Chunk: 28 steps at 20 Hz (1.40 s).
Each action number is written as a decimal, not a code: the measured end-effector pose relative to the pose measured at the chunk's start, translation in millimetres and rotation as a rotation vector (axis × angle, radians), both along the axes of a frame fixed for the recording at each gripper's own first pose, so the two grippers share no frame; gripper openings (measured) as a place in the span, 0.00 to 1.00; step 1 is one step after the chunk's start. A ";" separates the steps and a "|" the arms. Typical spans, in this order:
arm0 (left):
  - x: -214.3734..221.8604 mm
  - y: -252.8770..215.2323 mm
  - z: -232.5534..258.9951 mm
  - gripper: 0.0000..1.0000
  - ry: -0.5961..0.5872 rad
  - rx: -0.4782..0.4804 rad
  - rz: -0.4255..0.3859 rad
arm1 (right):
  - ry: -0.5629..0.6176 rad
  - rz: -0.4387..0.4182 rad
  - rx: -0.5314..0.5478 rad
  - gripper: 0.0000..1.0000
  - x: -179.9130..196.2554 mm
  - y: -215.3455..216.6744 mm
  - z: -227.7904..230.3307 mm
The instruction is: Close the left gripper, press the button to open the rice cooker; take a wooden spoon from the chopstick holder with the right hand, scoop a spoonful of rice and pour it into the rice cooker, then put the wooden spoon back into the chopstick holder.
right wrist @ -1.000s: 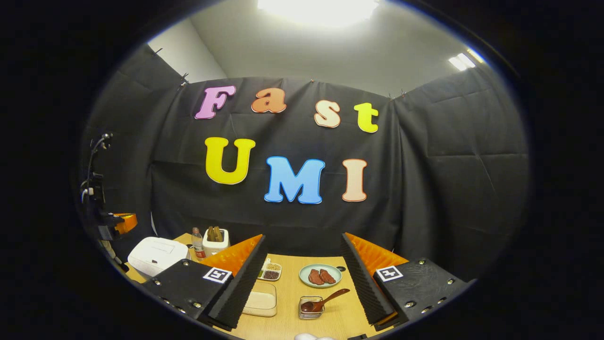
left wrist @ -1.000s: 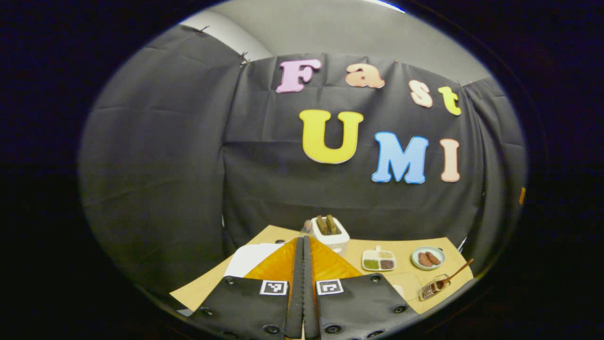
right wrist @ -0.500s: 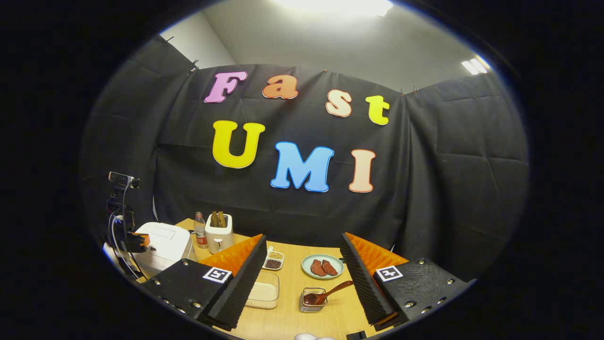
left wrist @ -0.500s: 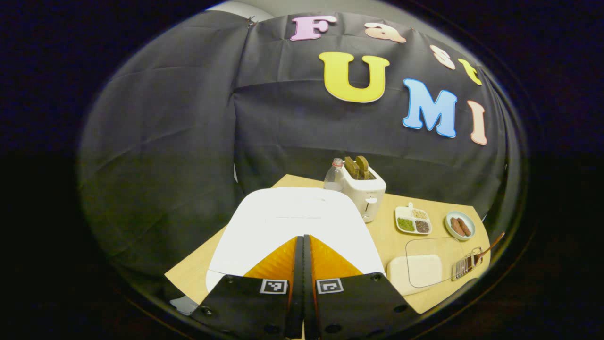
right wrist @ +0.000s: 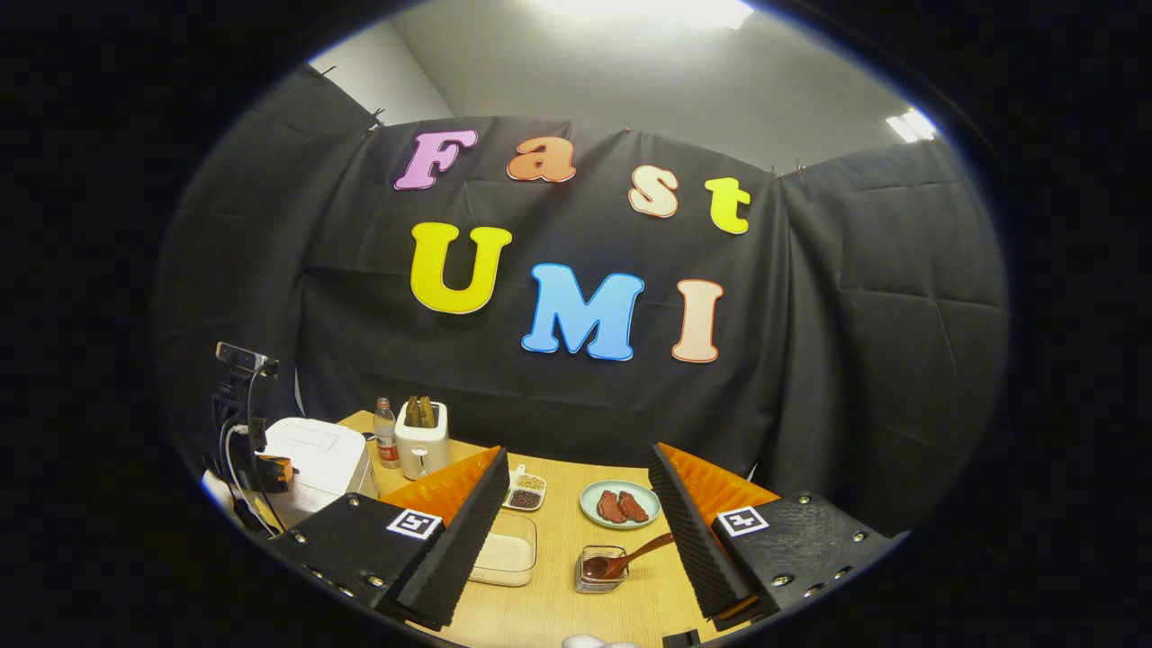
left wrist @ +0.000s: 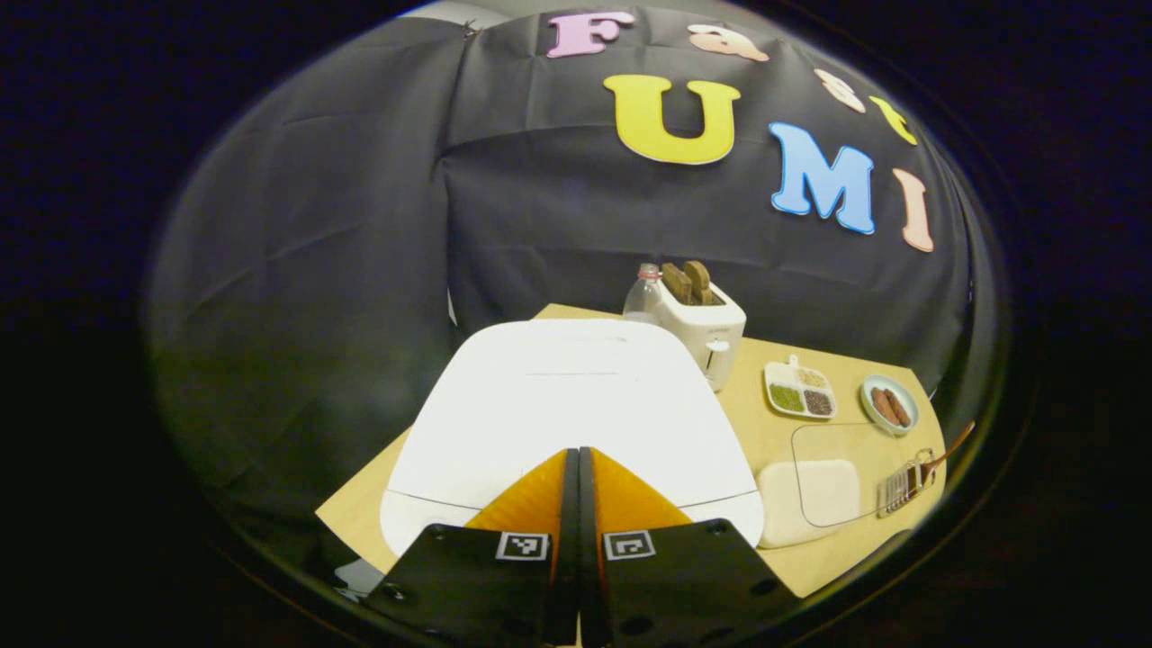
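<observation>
The white rice cooker (left wrist: 567,405) has its lid down, and my left gripper (left wrist: 578,454) hangs shut and empty over the lid's front edge. From the right gripper view the cooker (right wrist: 310,454) sits at the far left with the left gripper (right wrist: 270,470) at its front. My right gripper (right wrist: 576,457) is open and empty above the table. Below it, between the fingers, a wooden spoon (right wrist: 630,558) leans in a small clear chopstick holder (right wrist: 601,569), apart from both fingers. A clear rice container (right wrist: 508,553) lies left of the holder. Holder (left wrist: 903,481), spoon (left wrist: 947,448) and rice container (left wrist: 810,490) lie right of the cooker.
Behind the cooker stand a white toaster (left wrist: 704,326) with bread and a bottle (left wrist: 641,297). A divided dish (left wrist: 799,391) of beans and a plate (left wrist: 889,407) of sausages sit toward the back right. The wooden table (right wrist: 549,612) ends near the black cloth wall.
My left gripper has tipped down and come closer to the cooker, whose lid now looms larger below it. The right gripper has barely shifted and stays open.
</observation>
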State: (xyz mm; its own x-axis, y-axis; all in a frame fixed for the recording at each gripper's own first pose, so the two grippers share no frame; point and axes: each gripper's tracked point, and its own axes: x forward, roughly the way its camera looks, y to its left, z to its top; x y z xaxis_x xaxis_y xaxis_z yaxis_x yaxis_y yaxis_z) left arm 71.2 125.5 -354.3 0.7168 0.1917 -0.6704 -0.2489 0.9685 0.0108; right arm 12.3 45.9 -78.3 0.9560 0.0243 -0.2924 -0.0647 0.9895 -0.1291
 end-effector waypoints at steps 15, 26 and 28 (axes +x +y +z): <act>32.5 4.5 178.8 0.08 -0.550 0.231 -0.016 | -0.088 0.016 0.026 0.95 3.1 -4.1 7.1; -14.4 -46.1 249.6 0.29 -0.655 0.150 -0.131 | -0.103 -0.024 0.087 0.95 3.4 -25.8 -8.9; -31.9 -60.0 258.8 0.62 -0.670 0.138 -0.179 | -0.086 -0.035 0.110 0.95 0.9 -30.8 -18.3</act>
